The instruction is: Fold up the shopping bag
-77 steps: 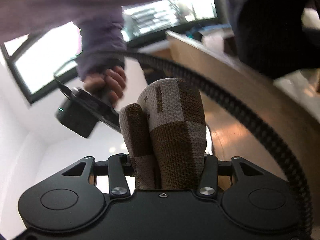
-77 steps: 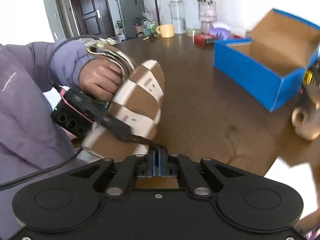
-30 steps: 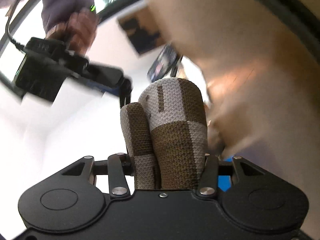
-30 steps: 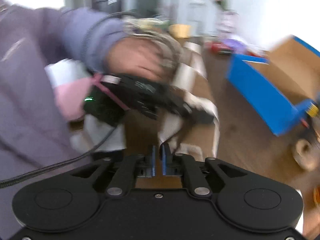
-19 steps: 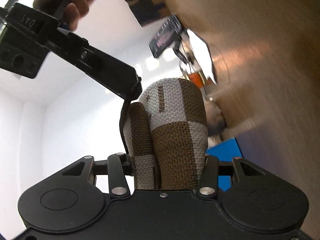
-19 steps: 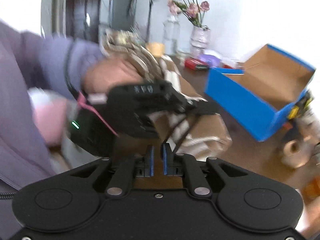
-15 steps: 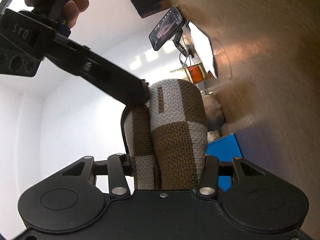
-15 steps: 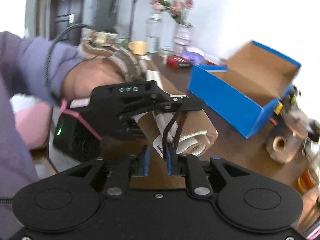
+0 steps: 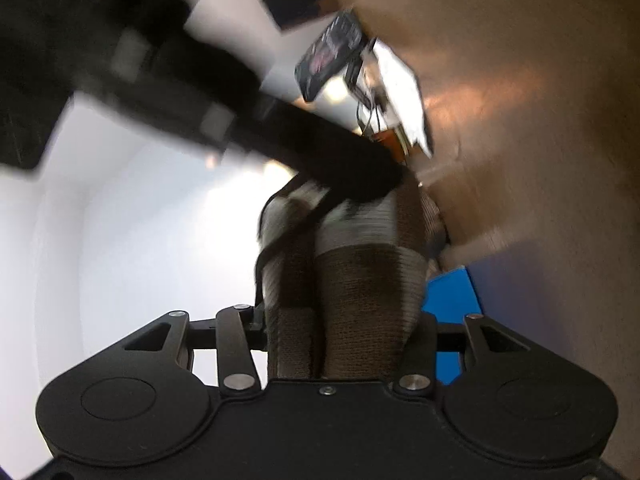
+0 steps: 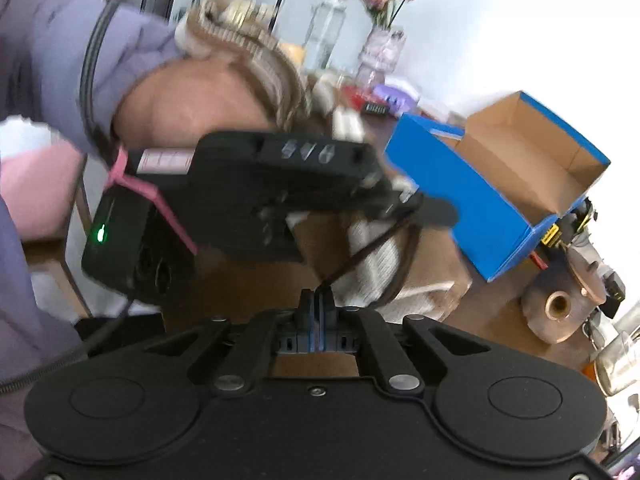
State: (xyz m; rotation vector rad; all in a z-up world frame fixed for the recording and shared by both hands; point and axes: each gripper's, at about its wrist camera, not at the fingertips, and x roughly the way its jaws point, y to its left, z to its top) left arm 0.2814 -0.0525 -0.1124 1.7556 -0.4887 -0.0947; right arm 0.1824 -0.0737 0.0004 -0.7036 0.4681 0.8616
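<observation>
Holding the shopping bag [image 9: 360, 280] rolled into a thick bundle, the left claw [image 9: 340, 320] clamps it from both sides; we see coarse woven fabric in brown and off-white checks, ribbed like knit, folded into two fat rounded lobes that stand up out of the claw. A thin black cord [image 9: 288, 236] loops over the bundle's top left. The right claw [image 10: 316, 304] has its blue pads pressed together, jaws having just been closing, and it pinches that black cord [image 10: 360, 256], which runs taut up to the bundle [image 10: 380, 264]. In the right wrist view the bundle sits just above the brown wooden tabletop [image 10: 248, 288], left of the blue box [image 10: 480, 200]; whether it touches the wood we cannot tell. That box is matte blue outside, raw brown card inside, lid flaps open. The hand [image 10: 192, 100] gripping the left claw's black plastic handle has braided bag handles [image 10: 248, 44] draped over it, beige and cream. Purple puffy sleeve [image 10: 52, 40] behind. Left wrist view is motion-blurred.
</observation>
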